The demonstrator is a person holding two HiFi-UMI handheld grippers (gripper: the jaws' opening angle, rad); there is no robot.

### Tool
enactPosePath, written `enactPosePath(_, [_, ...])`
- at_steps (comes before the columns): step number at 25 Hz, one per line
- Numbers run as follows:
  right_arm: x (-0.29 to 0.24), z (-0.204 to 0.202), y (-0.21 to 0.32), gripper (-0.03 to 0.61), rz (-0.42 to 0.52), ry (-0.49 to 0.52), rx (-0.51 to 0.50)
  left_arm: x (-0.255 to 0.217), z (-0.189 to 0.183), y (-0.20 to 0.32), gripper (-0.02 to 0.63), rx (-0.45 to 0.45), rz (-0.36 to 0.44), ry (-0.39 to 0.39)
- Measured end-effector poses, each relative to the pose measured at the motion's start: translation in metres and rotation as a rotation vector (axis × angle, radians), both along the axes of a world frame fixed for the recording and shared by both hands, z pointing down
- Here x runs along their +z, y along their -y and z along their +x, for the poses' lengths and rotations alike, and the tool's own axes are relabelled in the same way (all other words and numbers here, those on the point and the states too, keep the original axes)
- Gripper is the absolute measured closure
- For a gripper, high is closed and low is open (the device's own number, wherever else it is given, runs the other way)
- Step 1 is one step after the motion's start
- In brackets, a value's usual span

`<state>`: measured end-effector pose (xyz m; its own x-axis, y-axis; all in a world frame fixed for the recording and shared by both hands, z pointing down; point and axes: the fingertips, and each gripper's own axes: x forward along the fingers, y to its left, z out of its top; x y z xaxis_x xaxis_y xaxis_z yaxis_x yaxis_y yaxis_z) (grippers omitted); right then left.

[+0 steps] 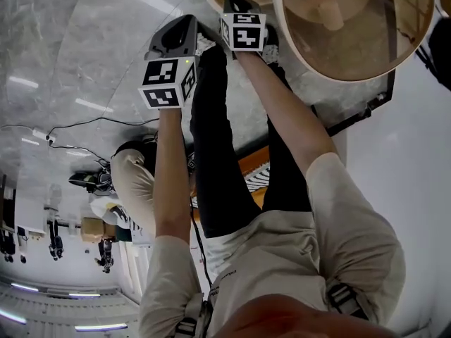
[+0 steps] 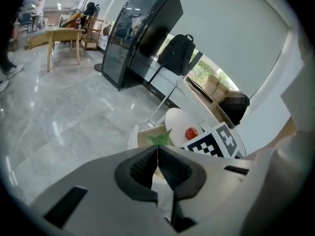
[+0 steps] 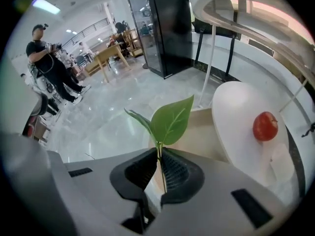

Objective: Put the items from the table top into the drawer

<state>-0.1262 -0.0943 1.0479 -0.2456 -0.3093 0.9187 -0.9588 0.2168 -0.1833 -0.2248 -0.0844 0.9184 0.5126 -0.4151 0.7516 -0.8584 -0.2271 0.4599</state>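
Gripping a green leaf sprig [image 3: 172,122] by its stem, the right tongs [image 3: 160,154] stay out of the question of release: they are clenched on it, leaves upright, above the beige drawer [image 3: 202,129] just beside the round white surface [image 3: 236,107]. A red fruit [image 3: 265,126] sits on that surface. The left tongs [image 2: 157,151] are pressed together, grasping nothing

Leaf sprig: green sprig of two pointed leaves on a thin stem [image 3: 170,122], upright, its stem pinched between the closed jaws of the right gripper [image 3: 160,168], leaves above the tips.
Fruit: small round glossy red fruit [image 3: 265,126], resting on the white round table top [image 3: 236,112].
Drawer: white-walled open drawer with a tan inside [image 3: 204,132], just beside that top, behind the sprig.
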Motion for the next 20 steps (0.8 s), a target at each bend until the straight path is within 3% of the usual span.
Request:
enactPosePath(5, [0.05, 0.018, 0.012, 0.526, 0.016, -0.059, -0.002, 0.032, -0.006, -0.018, 0.592, -0.015, -0.018, 0.01])
enactPosePath(9, [0.072, 0.028, 0.021, 0.519, 0.028, -0.028, 0.063, 0.056, -0.018, -0.035, 0.592, -0.028, -0.062, 0.012])
enactPosePath(11, [0.078, 0.03, 0.02, 0.401, 0.029, -0.013, 0.051, 0.059, -0.018, -0.039, 0.592, -0.033, -0.078, -0.011])
enactPosePath(16, [0.075, 0.03, 0.003, 0.391, 0.032, -0.014, -0.009, 0.049, -0.014, -0.031, 0.592, -0.054, -0.055, -0.047])
enactPosePath(20, [0.042, 0.02, -0.013, 0.391, 0.033, 0.009, -0.048, 0.022, -0.01, -0.027, 0.592, -0.082, -0.028, -0.04])
